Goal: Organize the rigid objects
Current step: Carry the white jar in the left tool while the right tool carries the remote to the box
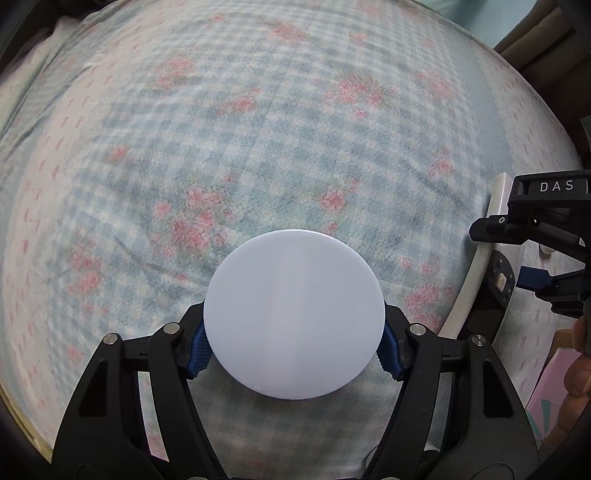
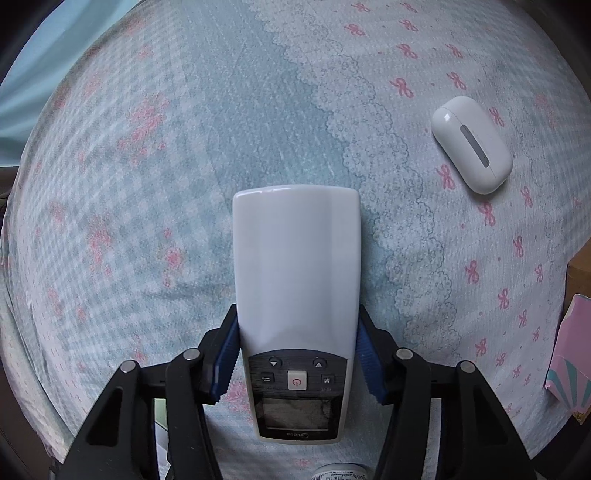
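While the left tool [image 1: 293,338] clamps a white disc [image 1: 294,314], the right tool [image 2: 297,360] grips a remote [image 2: 295,266].

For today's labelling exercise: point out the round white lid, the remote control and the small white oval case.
round white lid [image 1: 294,314], left wrist view, centre of its top.
remote control [image 2: 295,258], right wrist view, plain white body.
white oval case [image 2: 472,144], right wrist view, top face.

A bed under a patterned sheet, with dim room edges around it.

The bed [image 1: 258,129] is covered by a sheet [image 2: 184,166] of pale blue-green check with pink flower clusters; toward one side the check gives way to a lace-printed border and a white band strewn with small pink bows. The cloth lies in soft wrinkles under even, diffuse light. A light blue curtain [image 2: 33,96] hangs beyond one corner of the bed, and dark brown furniture [image 1: 535,33] stands past another.
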{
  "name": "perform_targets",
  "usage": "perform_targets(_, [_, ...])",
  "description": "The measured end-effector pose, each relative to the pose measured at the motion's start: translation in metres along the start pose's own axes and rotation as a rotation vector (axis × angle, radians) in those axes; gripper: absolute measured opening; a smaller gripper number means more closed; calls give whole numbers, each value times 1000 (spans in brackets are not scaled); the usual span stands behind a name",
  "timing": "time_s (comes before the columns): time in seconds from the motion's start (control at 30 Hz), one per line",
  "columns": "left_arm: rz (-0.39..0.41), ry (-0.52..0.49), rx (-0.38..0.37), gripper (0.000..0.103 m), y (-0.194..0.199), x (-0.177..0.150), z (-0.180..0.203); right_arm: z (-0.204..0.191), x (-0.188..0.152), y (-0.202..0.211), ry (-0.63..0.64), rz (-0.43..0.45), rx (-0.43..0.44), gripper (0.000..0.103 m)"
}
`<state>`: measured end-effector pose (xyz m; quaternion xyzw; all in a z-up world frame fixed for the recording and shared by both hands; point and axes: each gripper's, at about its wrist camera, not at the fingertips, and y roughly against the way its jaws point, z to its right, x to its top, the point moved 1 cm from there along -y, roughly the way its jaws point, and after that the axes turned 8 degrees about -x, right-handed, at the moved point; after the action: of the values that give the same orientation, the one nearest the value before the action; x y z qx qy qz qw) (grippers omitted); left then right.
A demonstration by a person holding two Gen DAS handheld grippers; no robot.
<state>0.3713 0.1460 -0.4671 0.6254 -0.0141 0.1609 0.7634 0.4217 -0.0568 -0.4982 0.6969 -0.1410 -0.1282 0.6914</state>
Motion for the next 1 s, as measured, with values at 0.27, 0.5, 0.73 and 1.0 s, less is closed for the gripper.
perform_targets(0.27, [43, -8, 11, 68, 39, -11, -4, 7, -28, 32, 27, 28, 72, 53])
perform_targets(0.5, [79, -56, 21, 68, 102, -22, 11, 24, -38, 96, 75, 72, 156, 53])
perform_targets(0.73, [88, -134, -2, 68, 167, -45, 43, 66, -54, 164, 211, 152, 195, 53])
perform_targets(1.0, [123, -239, -85, 68, 225, -63, 130, 133, -69, 231, 269, 230, 306, 53])
